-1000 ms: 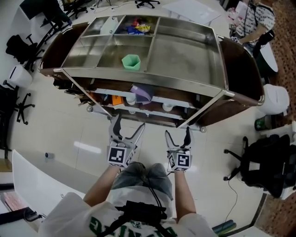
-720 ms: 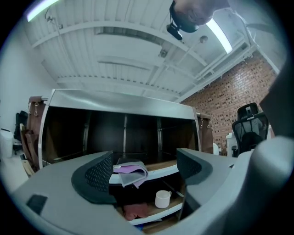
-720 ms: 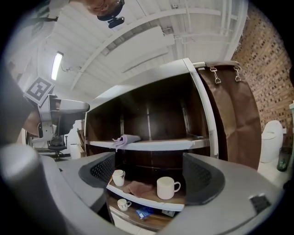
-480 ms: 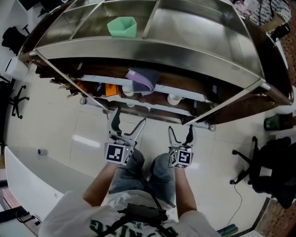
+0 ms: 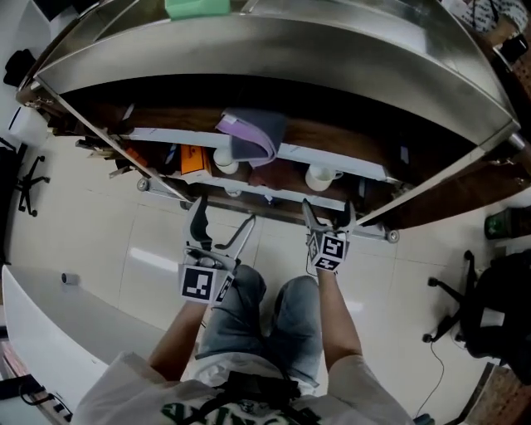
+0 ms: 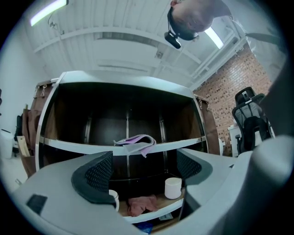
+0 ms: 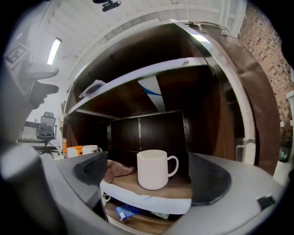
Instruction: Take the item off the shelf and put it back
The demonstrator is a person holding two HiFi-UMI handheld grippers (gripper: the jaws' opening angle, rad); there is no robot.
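Note:
A white mug (image 7: 154, 169) stands upright on the white-edged middle shelf (image 7: 151, 200), handle to the right; in the head view this mug (image 5: 319, 178) is just beyond my right gripper. My right gripper (image 7: 149, 175) (image 5: 328, 217) points at it from in front of the shelf edge. Its jaws are opening, and nothing is between the pads. My left gripper (image 5: 217, 228) (image 6: 142, 172) hangs open and empty further back, facing the shelves.
A purple-grey cloth (image 5: 249, 137) droops over the upper shelf edge. A second white mug (image 5: 224, 158), an orange box (image 5: 192, 158) and a pink cloth (image 7: 120, 168) share the middle shelf. A green cup (image 5: 197, 7) sits on the steel top. Office chairs stand around.
The head view has drawn closer to the shelf unit. My right gripper moved forward to the shelf edge and its jaws spread wider. The left gripper stayed about where it was.

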